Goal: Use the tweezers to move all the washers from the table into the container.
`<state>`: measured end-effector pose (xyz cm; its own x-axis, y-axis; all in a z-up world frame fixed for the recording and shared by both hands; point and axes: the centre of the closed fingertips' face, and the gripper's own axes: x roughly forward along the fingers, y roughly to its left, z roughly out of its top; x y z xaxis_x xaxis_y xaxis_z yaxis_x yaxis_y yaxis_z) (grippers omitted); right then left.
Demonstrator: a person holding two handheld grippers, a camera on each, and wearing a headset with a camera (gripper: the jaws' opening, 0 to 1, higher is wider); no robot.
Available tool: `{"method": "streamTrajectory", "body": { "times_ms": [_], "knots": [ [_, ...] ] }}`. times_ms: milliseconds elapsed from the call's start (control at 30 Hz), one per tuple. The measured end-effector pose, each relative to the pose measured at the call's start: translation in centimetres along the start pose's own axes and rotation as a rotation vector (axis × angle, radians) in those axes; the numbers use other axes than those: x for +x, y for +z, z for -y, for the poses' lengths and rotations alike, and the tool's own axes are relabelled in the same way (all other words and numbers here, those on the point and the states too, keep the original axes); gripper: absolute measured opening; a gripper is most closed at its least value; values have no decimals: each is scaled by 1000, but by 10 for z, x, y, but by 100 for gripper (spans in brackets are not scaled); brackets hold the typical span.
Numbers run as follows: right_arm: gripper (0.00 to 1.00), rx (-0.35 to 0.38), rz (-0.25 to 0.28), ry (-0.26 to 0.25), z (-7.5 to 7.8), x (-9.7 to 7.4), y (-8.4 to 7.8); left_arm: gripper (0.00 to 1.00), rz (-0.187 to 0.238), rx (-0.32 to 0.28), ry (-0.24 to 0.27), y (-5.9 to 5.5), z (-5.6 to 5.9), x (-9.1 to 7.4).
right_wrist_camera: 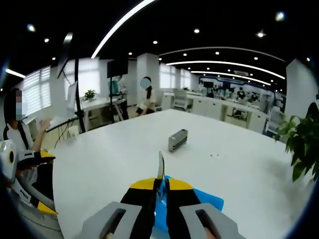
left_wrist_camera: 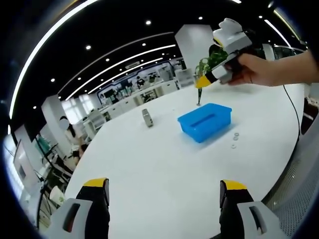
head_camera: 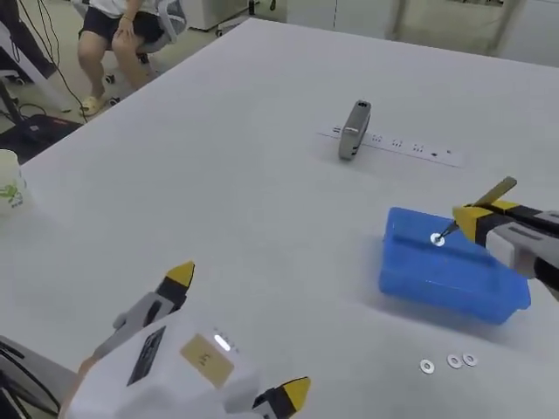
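Three washers (head_camera: 453, 360) sit by the bin (head_camera: 437, 295); right gripper (head_camera: 476, 218) clamps tweezers (head_camera: 500, 187) holding another over it, left gripper (head_camera: 236, 334) wide open, empty.

Bright, even ceiling light; fisheye-warped gripper views.

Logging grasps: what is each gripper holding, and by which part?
Right gripper grips the tweezers around mid-length; their tips pinch a washer. Left gripper holds nothing.

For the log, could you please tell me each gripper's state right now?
Left gripper: open, holding nothing.
Right gripper: shut on the tweezers, washer at their tip.
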<state>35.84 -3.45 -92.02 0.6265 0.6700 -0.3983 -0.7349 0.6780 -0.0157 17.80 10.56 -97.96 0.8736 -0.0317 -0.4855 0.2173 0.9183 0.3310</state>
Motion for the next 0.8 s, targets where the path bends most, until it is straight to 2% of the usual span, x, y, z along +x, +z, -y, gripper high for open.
{"method": "streamTrajectory", "body": {
  "times_ms": [67, 200, 500, 800],
  "knots": [
    [2, 4, 2, -9, 4, 7, 0, 94, 1, 1, 1, 0, 0, 0],
    [2, -4, -22, -17, 9, 19, -11, 94, 4, -5, 11, 1, -2, -1],
    [3, 16, -105, -20, 9, 34, -54, 94, -7, 8, 7, -1, -1, 0],
    [3, 38, -135, -6, 4, 38, -68, 94, -3, 5, 17, 0, -3, 0]
  ]
}}
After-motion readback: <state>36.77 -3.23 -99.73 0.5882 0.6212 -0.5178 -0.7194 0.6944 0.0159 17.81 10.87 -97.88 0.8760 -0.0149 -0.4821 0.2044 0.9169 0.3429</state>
